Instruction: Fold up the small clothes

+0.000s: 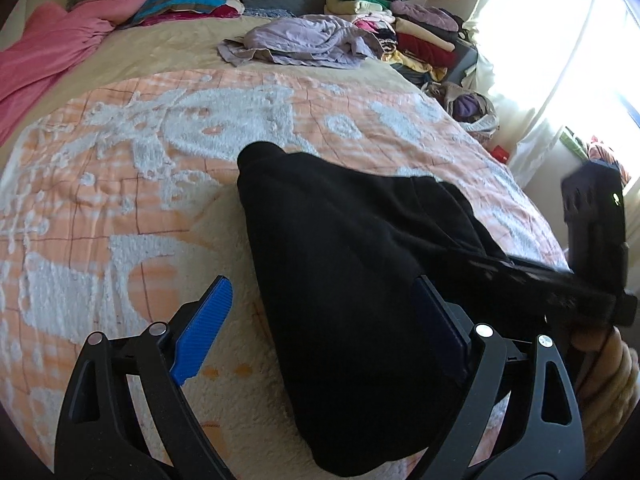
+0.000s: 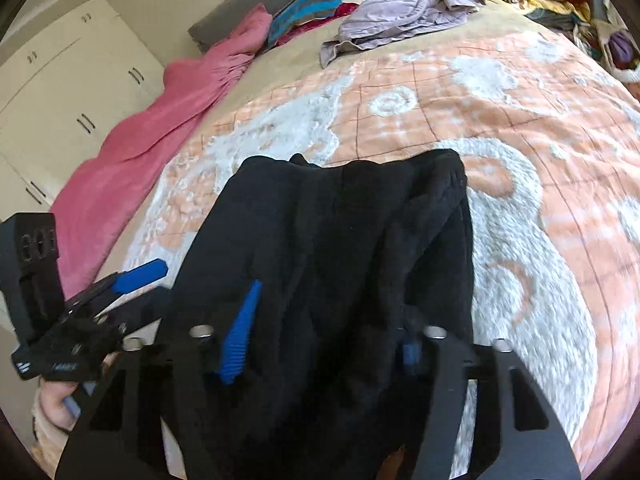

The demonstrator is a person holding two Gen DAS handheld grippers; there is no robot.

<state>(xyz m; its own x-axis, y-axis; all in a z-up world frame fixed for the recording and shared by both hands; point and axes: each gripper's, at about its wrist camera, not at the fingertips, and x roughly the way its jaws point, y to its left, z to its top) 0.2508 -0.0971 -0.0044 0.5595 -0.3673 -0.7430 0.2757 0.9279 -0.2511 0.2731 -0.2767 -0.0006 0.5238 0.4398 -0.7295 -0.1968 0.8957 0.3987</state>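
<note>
A small black garment (image 1: pixel 344 264) lies bunched on the orange and white bedspread (image 1: pixel 160 152). My left gripper (image 1: pixel 320 328) is open, its blue left pad over bare blanket and its right pad against the garment's near edge. The right gripper's body (image 1: pixel 592 240) shows at the right of that view. In the right wrist view the black garment (image 2: pixel 360 248) spreads between the fingers of my right gripper (image 2: pixel 324 340), which is open with cloth lying over and between its blue pads. The left gripper (image 2: pixel 132 276) shows at the left there, open.
A lilac garment (image 1: pixel 304 42) lies crumpled at the far side of the bed. A pink cloth (image 1: pixel 52 52) runs along the left. Folded clothes (image 1: pixel 404 20) are stacked at the far right by a bright window. White cupboards (image 2: pixel 60 92) stand beyond the bed.
</note>
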